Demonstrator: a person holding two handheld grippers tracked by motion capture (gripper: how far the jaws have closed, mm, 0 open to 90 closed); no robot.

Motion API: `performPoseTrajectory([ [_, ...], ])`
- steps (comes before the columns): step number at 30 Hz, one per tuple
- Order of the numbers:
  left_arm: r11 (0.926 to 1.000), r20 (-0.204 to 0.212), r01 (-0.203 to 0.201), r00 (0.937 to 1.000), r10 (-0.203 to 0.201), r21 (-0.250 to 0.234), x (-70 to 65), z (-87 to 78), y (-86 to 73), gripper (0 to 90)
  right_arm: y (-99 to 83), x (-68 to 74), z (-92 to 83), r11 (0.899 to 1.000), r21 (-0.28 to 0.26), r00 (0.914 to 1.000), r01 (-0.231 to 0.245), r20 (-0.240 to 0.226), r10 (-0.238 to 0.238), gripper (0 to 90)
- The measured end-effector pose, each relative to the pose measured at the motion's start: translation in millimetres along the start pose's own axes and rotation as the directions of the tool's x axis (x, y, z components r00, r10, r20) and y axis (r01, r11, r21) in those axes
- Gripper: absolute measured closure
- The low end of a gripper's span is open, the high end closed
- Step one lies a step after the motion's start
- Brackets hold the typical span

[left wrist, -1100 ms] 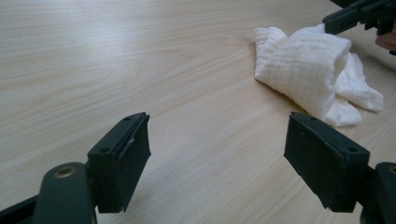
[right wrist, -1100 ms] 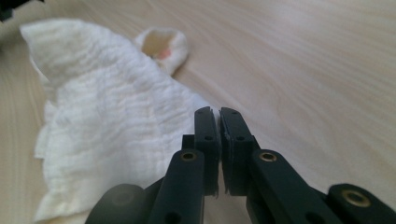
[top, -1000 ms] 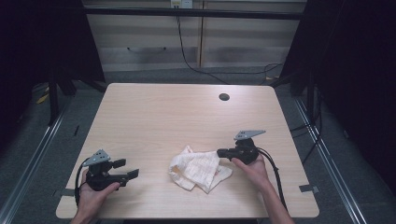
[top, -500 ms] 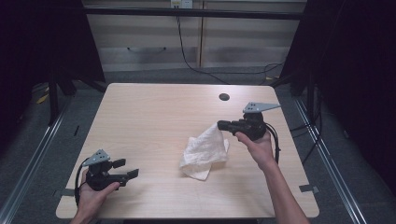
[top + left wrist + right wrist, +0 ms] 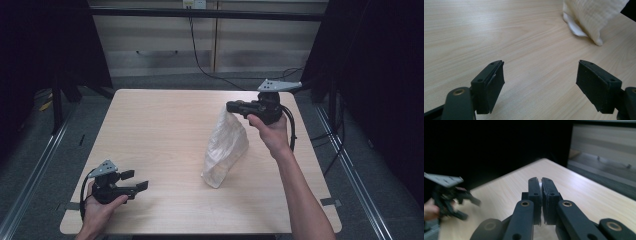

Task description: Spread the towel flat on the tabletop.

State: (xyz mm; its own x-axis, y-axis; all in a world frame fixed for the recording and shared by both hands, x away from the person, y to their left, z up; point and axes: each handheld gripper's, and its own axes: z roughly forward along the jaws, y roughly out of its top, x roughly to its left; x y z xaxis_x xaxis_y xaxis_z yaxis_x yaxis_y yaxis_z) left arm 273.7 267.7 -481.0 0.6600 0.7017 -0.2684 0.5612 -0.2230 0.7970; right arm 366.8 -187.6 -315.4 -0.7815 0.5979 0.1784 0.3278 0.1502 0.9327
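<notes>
White cloth [image 5: 226, 147], ribbed weave, hangs at centre right of the high view, its top corner pinched in the right gripper [image 5: 231, 106] above the wooden table [image 5: 150, 135], its lower end resting on the tabletop. Right gripper's jaws are closed tight on that corner, a sliver of white between them. Left gripper [image 5: 135, 181], lower left of the frame, sits low over the table, jaws wide apart, nothing between them, well apart from the cloth.

One white cloth [image 5: 225, 150], two hand-held grippers, left [image 5: 136, 181] and right [image 5: 231, 106], on one table [image 5: 160, 130].
</notes>
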Motion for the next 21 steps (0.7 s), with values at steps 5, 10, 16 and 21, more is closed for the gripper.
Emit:
performPoseTrajectory([
  [5,1.0000,0.003,0.000,1.0000,0.000,-0.003,0.0,-0.8,-0.1,21.9,29.1,10.2,-3.2,0.998,-0.054,0.9991,0.035,-0.021,-0.037,86.8],
  [10,1.0000,0.003,-0.002,1.0000,0.002,-0.004,0.6,-2.2,-0.3,21.9,26.9,18.0,-14.3,0.995,-0.080,0.9978,0.056,-0.029,-0.059,86.8],
  [16,1.0000,0.000,0.000,1.0000,0.000,-0.001,0.1,-1.4,-0.6,22.1,-35.0,12.5,-24.2,1.000,-0.026,0.9995,-0.008,-0.031,0.007,86.7],
  [21,1.0000,0.001,0.000,1.0000,0.000,0.005,-1.1,0.9,-0.4,22.4,-86.7,11.0,-35.9,0.997,0.007,0.9970,-0.073,-0.025,0.073,86.7],
])
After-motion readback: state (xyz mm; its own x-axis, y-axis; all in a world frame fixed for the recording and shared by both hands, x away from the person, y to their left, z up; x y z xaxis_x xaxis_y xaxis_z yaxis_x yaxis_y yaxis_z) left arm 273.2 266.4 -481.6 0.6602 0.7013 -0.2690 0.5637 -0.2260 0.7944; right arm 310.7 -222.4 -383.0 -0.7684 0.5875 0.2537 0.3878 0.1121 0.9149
